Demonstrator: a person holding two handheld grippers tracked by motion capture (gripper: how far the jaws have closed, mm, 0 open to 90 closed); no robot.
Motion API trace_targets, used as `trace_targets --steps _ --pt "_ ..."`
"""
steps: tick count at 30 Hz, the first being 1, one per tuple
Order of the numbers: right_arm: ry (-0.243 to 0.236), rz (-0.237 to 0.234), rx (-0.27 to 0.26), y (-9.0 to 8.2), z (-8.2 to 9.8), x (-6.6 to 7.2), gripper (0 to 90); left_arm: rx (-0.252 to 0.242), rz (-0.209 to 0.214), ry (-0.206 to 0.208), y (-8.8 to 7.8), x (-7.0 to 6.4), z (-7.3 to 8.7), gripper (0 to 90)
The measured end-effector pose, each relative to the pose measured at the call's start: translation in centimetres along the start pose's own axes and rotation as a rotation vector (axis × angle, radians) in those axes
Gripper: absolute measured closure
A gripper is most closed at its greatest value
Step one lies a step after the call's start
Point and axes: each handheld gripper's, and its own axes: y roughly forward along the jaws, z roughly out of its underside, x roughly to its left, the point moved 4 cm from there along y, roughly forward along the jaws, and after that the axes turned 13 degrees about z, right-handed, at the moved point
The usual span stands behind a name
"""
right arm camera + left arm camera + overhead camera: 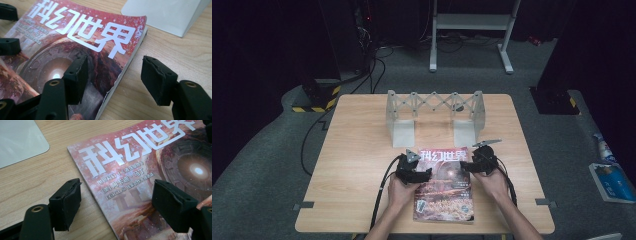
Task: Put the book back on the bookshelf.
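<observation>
A magazine (444,187) with a red cover and large white characters lies flat on the wooden table (357,165), close to the front edge. My left gripper (424,175) is at its left edge. In the left gripper view the left gripper (116,195) is open, one jaw over the bare wood and the other over the magazine (140,170), and neither pad presses on it. My right gripper (467,167) is at the right edge. It (116,71) is open too, straddling the edge of the magazine (75,42). The left gripper's jaws (8,28) show beyond it.
A grey scissor-lattice rack (434,117) with two foot plates stands just behind the magazine. One plate (20,140) is near the left gripper, the other (170,15) near the right. Cables trail off the table's front, and blue items (609,177) lie on the floor at right.
</observation>
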Motion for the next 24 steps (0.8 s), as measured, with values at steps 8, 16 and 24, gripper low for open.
trace_targets --steps 8,16,24 --pt "0.017 0.011 0.102 0.6 -1.1 0.1 40.8 -0.041 -0.002 0.017 0.0 0.0 0.4 23.1" --pt "0.028 0.033 0.17 1.0 -2.2 0.2 40.6 -0.056 0.002 0.018 0.0 0.0 0.6 23.2" --pt "0.008 0.058 0.226 1.5 -3.1 0.2 39.5 -0.063 0.001 0.022 0.0 -0.1 0.6 23.6"
